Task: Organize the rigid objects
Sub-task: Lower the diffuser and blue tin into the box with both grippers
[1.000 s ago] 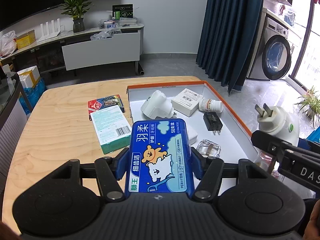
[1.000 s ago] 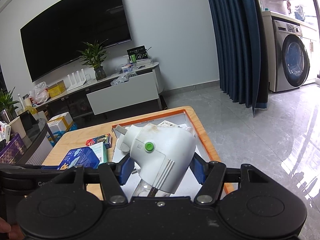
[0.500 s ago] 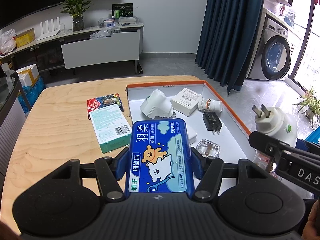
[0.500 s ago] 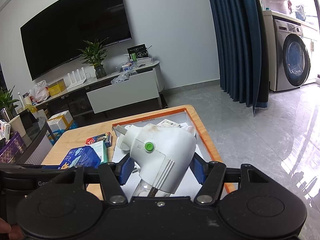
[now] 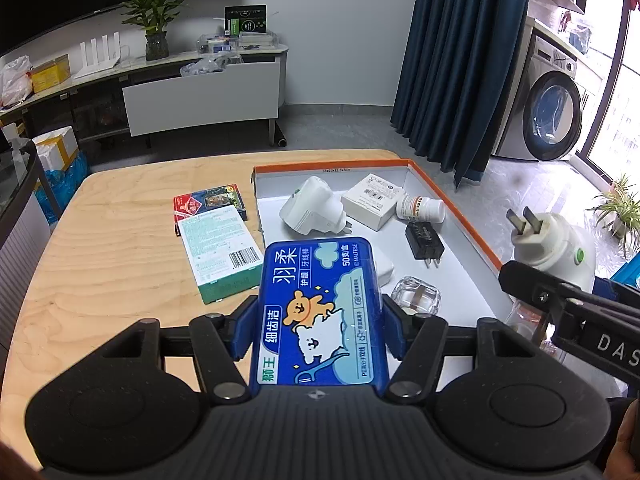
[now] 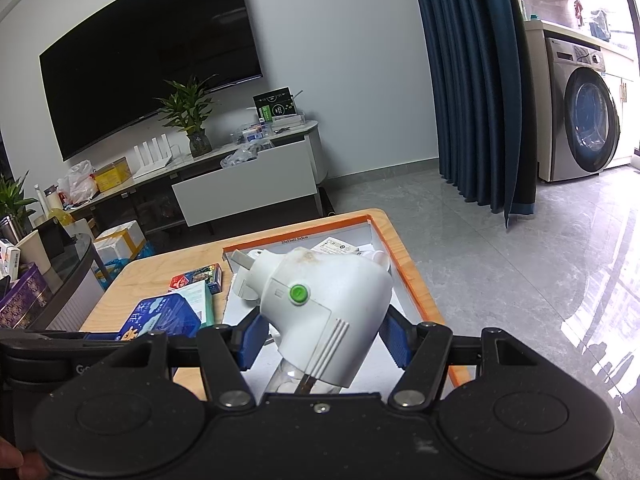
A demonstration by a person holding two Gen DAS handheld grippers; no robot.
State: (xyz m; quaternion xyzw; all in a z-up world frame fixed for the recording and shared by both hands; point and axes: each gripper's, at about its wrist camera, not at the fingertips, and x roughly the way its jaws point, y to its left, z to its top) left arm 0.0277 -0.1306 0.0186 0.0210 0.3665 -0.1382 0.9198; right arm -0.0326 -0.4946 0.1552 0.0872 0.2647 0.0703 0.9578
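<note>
My left gripper is shut on a blue floss-pick box and holds it above the near edge of the orange-rimmed tray. My right gripper is shut on a white plug-in device with a green button, held above the tray's right side; it also shows in the left wrist view. In the tray lie a second white plug-in device, a white box, a pill bottle, a black charger and a clear glass piece.
A green-and-white box and a red-and-blue card box lie on the wooden table left of the tray. A TV console, a curtain and a washing machine stand beyond the table.
Both grippers hold their objects as before. The view has shifted slightly; the table objects sit a little farther away and to the left.
</note>
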